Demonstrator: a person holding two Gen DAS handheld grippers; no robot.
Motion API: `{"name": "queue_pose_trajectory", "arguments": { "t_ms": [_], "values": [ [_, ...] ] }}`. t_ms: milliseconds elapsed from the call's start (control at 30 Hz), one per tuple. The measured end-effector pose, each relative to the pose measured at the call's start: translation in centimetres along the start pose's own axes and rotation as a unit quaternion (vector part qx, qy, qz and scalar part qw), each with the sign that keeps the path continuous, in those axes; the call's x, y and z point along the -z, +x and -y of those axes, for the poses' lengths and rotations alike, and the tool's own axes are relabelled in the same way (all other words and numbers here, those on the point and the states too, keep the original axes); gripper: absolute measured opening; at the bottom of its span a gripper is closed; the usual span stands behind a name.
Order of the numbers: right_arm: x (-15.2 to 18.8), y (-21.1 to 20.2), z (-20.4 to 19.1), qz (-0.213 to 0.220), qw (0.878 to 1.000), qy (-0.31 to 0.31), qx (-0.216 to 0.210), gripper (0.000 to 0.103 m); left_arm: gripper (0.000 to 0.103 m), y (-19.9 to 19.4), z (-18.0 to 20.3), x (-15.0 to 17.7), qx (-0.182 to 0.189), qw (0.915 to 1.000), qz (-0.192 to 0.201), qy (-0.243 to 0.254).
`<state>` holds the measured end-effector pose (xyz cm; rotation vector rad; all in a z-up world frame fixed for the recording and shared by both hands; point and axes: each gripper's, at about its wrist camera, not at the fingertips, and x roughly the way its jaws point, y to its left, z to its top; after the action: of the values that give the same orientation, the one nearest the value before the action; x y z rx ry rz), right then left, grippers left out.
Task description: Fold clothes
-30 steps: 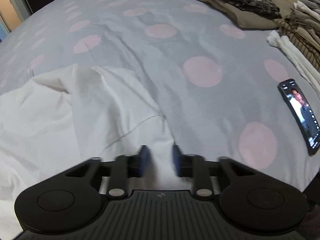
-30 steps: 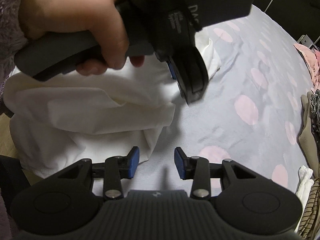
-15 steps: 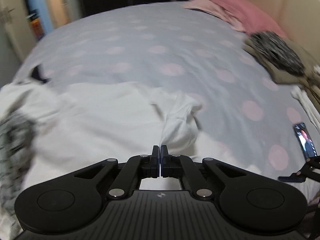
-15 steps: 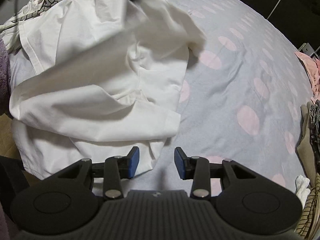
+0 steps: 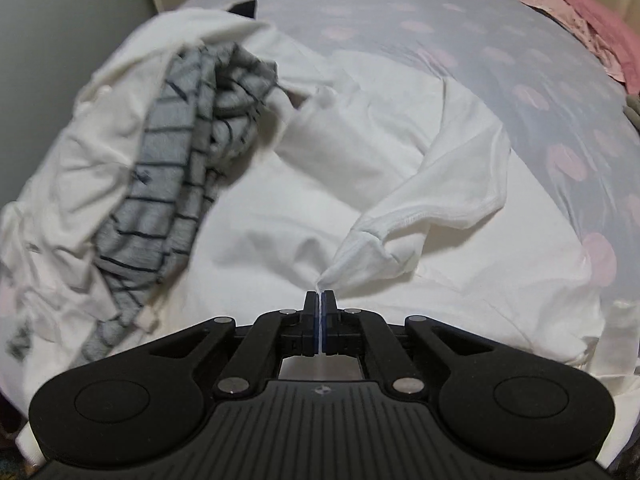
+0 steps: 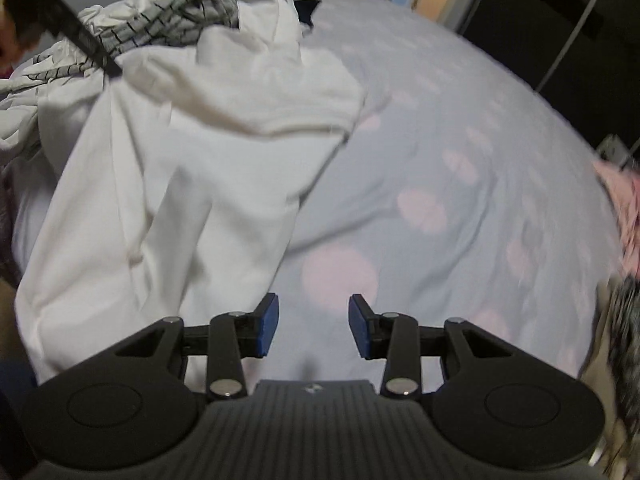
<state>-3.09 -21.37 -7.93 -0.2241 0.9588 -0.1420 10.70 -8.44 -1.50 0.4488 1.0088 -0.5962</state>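
So the left gripper (image 5: 320, 300) has its jaws pinched tight together on a bit of the white shirt (image 5: 420, 216), right at a hemmed edge, and the fabric bunches into a little peak at the tips and then fans out to the right from there. The rest of that shirt lies spread over the bed (image 5: 460, 20), which has a grey cover with pink dots. To the left of it there's a grey striped garment (image 5: 184, 160) draped over more white cloth, kind of a messy heap. Way off at the far right corner sits something pink (image 5: 600, 28).

The right gripper (image 6: 313, 328) is spread apart with nothing between its blue pads (image 6: 267, 330), hanging over bare bedcover just beside the shirt's edge. From that side the shirt sits to the left, with one part lifted up toward the top left corner, where a dark, blurry piece of the other gripper shows.
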Motion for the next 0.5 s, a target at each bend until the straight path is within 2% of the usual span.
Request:
{"name": "queue_pose_trajectory", "arguments": {
  "t_ms": [67,133,200,233,333,500],
  "values": [
    [-1.2,0.7,0.1,0.011,1.0,-0.008,0.014,0.042,0.003,-0.1,0.7,0.4,-0.005,0.9991,0.019,0.037],
    [-2.4,1.4,0.4,0.013,1.0,-0.006,0.024,0.042,0.018,-0.8,1.7,0.7,-0.007,0.9955,0.043,0.084],
    [-3.3,2.5,1.0,0.01,1.0,0.008,0.023,0.042,0.042,-1.8,2.7,1.1,-0.009,0.9889,0.069,0.132],
    [-3.7,3.0,1.2,0.008,1.0,0.015,0.022,0.042,0.045,-2.1,3.3,1.1,-0.012,0.9847,0.082,0.153],
    [-5.0,4.1,1.3,0.002,1.0,0.002,0.021,0.042,0.047,-2.7,5.3,0.6,-0.022,0.9693,0.117,0.215],
    [-6.8,5.4,0.8,0.003,0.999,-0.033,0.037,0.042,0.048,0.2,8.9,-0.2,-0.021,0.9421,0.109,0.316]
  ]
}}
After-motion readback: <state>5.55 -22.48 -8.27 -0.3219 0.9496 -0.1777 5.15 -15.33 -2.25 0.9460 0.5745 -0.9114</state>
